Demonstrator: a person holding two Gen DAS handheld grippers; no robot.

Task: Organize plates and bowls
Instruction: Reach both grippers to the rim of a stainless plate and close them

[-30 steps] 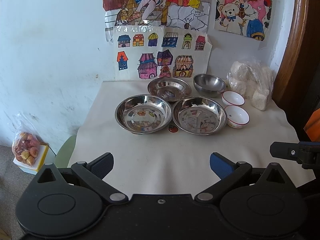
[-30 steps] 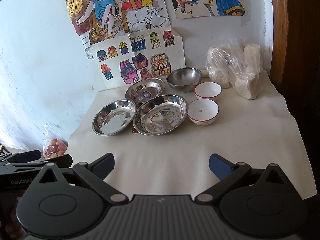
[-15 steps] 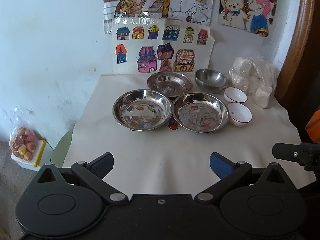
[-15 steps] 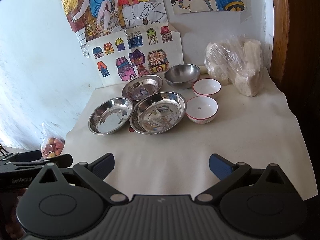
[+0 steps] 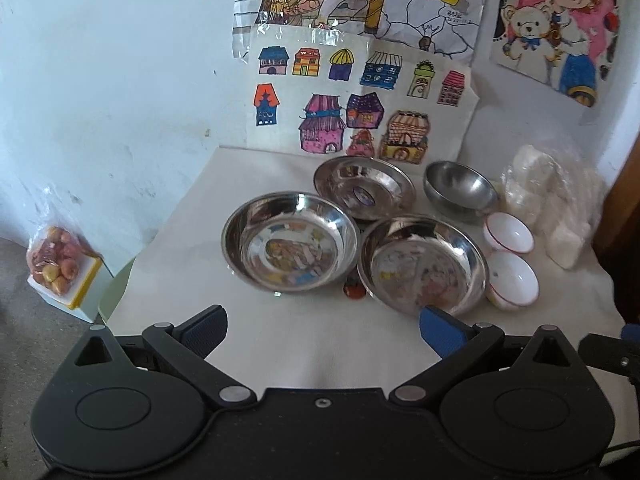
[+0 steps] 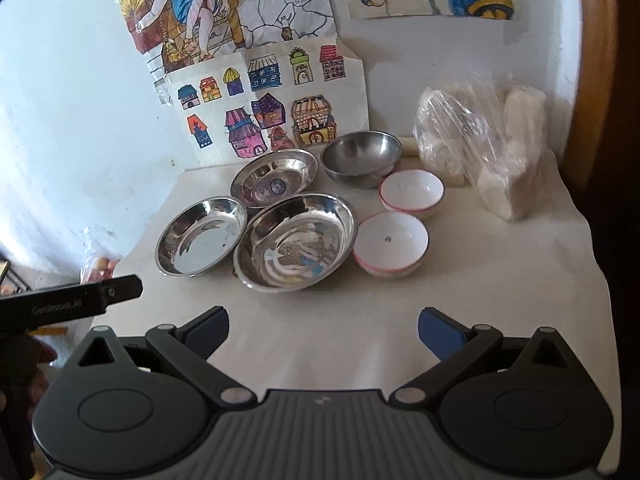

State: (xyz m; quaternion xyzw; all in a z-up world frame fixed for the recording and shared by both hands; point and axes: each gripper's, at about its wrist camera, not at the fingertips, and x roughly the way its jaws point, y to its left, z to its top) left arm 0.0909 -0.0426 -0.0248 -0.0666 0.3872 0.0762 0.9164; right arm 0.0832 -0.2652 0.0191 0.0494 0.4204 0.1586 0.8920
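Observation:
Three shiny steel plates sit together on the white tablecloth: a left plate [image 5: 290, 246] [image 6: 202, 236], a right plate [image 5: 422, 266] [image 6: 296, 242] and a back plate [image 5: 362, 190] [image 6: 274, 178]. Behind them stands a steel bowl [image 5: 460, 192] [image 6: 362, 158]. Two white bowls with red rims sit to their right, one near [image 5: 514, 278] [image 6: 390, 244] and one far [image 5: 510, 234] [image 6: 412, 192]. My left gripper [image 5: 322, 326] is open, just short of the plates. My right gripper [image 6: 324, 330] is open over bare cloth, nothing between its fingers.
A clear bag of white lumps [image 5: 556, 208] [image 6: 484, 152] lies at the table's back right. Children's drawings [image 5: 360, 108] cover the wall behind. A bag of fruit [image 5: 54, 264] rests on a box on the floor, left of the table. A wooden frame [image 6: 592, 60] borders the right.
Both grippers have moved forward and closer to the dishes, which now appear larger and nearer. Both stay open. The dishes have not moved.

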